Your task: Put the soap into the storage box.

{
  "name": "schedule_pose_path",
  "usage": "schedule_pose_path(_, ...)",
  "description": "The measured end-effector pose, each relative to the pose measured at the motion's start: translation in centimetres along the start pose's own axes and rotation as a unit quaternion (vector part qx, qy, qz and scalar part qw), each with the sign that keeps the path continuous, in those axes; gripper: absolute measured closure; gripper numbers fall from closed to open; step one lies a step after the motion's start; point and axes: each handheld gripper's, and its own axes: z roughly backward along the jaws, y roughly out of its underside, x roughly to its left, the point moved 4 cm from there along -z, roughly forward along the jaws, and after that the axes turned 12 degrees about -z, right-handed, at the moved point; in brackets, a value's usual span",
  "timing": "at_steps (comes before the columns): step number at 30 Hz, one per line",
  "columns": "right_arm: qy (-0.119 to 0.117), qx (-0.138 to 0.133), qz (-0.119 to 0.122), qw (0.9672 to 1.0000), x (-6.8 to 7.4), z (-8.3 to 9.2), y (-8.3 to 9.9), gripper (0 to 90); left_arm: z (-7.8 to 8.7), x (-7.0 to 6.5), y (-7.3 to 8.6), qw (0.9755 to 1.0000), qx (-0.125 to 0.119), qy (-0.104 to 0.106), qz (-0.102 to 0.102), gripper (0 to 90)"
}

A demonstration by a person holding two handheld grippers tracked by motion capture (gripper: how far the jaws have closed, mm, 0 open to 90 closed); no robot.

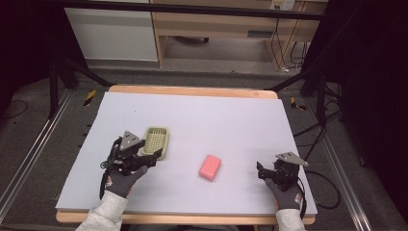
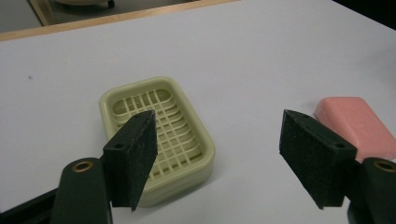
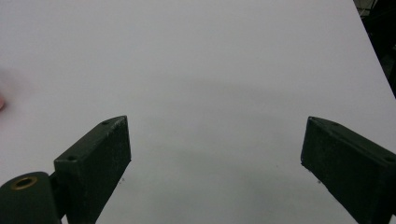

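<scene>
On the grey table surface [image 1: 202,120]: lying flat, well apart from the wooden edge, pale green soap dish [image 2: 159,135] at left, pink soap bar [image 1: 210,167] resting near its right. Hovering just beside the dish, left gripper [image 2: 217,154], jaws parted, gripping nothing. Resting at far right, right gripper [image 3: 215,163], jaws spread wide, unloaded.

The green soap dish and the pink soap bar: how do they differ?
The soap dish is pale green, the soap bar pink. The dish is a hollow tray with a slotted grid floor; the bar is a solid block. The dish looks larger and lies beside the left gripper; the bar lies farther from both grippers. Both are rounded rectangles resting flat on the table.
</scene>
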Motion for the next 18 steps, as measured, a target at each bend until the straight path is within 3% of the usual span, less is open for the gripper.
schedule_pose_path(18,0.003,-0.002,-0.001,1.0,-0.1,0.1,0.0,8.8,-1.0,-1.8,-1.3,0.9996,0.006,0.015,-0.023,26.7)
